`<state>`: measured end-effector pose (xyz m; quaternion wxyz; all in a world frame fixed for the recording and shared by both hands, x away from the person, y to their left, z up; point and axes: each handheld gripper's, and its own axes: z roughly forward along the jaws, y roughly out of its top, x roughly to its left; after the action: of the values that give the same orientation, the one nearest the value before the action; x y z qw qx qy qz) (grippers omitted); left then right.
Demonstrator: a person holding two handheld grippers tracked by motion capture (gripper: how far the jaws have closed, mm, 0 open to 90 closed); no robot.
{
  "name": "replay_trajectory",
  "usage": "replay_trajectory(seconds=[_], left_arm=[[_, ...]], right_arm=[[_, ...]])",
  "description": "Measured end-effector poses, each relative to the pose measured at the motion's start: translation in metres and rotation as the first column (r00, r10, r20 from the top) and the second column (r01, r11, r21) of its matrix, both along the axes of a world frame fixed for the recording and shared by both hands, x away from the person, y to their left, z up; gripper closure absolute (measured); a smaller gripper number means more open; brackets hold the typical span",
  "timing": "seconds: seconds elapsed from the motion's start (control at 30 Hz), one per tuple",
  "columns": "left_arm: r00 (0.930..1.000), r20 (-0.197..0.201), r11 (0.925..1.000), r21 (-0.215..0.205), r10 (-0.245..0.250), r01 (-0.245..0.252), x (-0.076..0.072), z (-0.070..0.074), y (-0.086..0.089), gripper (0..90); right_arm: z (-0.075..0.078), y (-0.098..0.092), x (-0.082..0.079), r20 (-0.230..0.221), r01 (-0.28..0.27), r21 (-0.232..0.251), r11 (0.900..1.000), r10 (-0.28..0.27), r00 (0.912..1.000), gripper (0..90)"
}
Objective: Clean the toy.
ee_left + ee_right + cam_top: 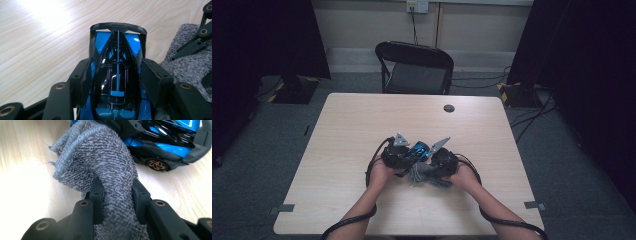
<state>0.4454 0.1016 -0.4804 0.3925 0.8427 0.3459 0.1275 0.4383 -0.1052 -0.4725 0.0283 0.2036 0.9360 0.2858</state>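
At the near middle of the wooden table [362,130] a person works with both hands close together. The left gripper [404,159] is clamped on a blue and black toy car [117,75], one jaw pressing on each side of its body, and the car's tail with the dark spoiler points away from that gripper. The right gripper [432,167] is clamped on a bunched grey cloth [100,162], the terry fabric squeezed between its two jaws and standing up above them. In the right gripper view the cloth is just beside the car, near the side with the bronze wheel [157,165], but I cannot tell if it touches the paint. I judge that the picking up is done: car held, cloth held, both brought together. The wiping itself seems to be at its start or in progress; the car's roof looks glossy already, while how much of the sides is left I cannot say. A black chair [414,67] stands at the far side.
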Motion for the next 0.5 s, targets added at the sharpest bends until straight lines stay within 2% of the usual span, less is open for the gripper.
replay_trajectory(seconds=[0.5], left_arm=[[1.0000, 0.002, 1.0000, -0.003, 0.001, -0.001, 0.000, 0.000, 0.000, 43.4]], right_arm=[[0.001, -0.013, 0.005, 0.010, 0.033, -0.010, 0.999, -0.033, 0.9994, 68.0]])
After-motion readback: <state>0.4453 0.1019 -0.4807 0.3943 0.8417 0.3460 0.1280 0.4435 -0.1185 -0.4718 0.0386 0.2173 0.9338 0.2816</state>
